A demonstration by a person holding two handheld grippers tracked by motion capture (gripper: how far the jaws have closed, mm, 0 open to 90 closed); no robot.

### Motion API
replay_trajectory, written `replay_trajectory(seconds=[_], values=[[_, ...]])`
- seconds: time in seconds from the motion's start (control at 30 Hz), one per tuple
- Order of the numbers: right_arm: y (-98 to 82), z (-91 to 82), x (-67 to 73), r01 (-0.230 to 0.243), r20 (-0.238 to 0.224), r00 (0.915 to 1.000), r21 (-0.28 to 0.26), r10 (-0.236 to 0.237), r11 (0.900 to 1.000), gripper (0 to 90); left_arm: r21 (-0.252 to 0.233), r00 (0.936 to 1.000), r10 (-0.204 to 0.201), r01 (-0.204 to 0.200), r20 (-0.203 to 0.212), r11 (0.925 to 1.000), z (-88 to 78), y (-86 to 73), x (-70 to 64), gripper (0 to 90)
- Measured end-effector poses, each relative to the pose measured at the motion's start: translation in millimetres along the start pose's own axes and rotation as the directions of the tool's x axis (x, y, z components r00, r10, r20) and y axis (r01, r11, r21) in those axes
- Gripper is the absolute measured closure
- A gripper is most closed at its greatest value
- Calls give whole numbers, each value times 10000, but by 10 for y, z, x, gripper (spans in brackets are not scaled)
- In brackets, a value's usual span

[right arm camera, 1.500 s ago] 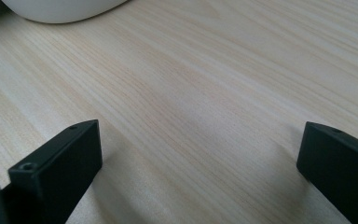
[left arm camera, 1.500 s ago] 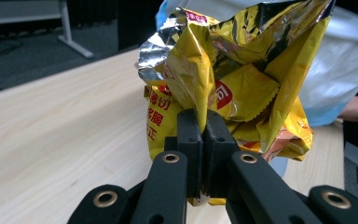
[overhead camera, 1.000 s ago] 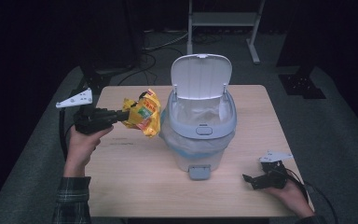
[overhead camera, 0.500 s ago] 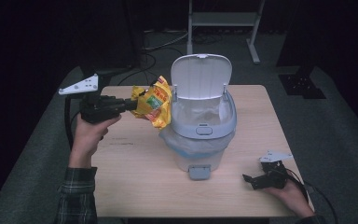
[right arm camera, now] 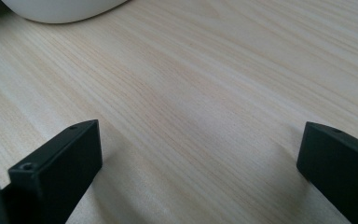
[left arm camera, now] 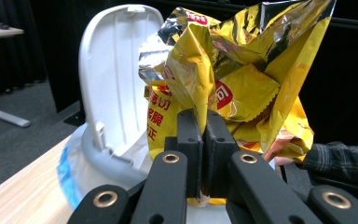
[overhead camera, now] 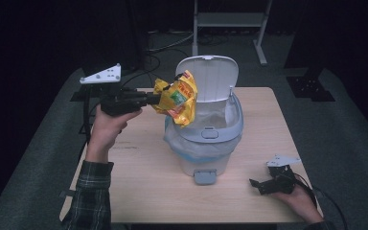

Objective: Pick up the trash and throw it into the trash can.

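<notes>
Jaws pinched tight on your left gripper (overhead camera: 151,99): you've got the crumpled yellow chip bag (overhead camera: 177,98) clamped by a fold of its foil, and in the left gripper view that fold runs straight up between the two black jaws, with the chip bag (left arm camera: 233,88) ballooning above them. You're holding it in the air at the left side of the white bin (overhead camera: 206,139), level with the bin's rim and in front of its raised lid (overhead camera: 211,76); the bag's lower corner hangs just over the left edge of the opening. The bin's lid stands upright, and a pale liner with a blue band shows around the bin's body. On the other side, your right gripper (overhead camera: 261,186) rests low on the desk (overhead camera: 143,172) near its front right corner, well apart from the bin. Its jaws stand wide apart, with bare wood grain between them in the right gripper view.
</notes>
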State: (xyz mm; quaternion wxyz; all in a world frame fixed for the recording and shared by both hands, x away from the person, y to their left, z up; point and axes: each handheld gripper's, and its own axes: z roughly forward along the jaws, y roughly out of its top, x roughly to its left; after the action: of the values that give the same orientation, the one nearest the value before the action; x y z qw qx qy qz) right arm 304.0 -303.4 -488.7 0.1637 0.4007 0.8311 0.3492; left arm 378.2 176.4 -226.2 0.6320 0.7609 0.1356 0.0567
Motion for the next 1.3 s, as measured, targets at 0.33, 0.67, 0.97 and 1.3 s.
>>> replay_trajectory(seconds=[0.33,0.67,0.97,1.3], values=[[0,0,0,-11,7,10000,-4,11,10000,0,202,9987,169,-179,471,9996,358,108,45,874],[0,1,-1,5,14,10000,-14,-5,10000,0,317,9985,244,-260,488,9992,624,109,129,867],[0,0,-1,8,5,10000,-5,-8,10000,0,622,9995,262,-272,177,9977,802,53,192,850],[0,0,0,-1,-2,10000,-1,1,10000,0,625,9996,176,-188,198,9979,848,37,208,824]])
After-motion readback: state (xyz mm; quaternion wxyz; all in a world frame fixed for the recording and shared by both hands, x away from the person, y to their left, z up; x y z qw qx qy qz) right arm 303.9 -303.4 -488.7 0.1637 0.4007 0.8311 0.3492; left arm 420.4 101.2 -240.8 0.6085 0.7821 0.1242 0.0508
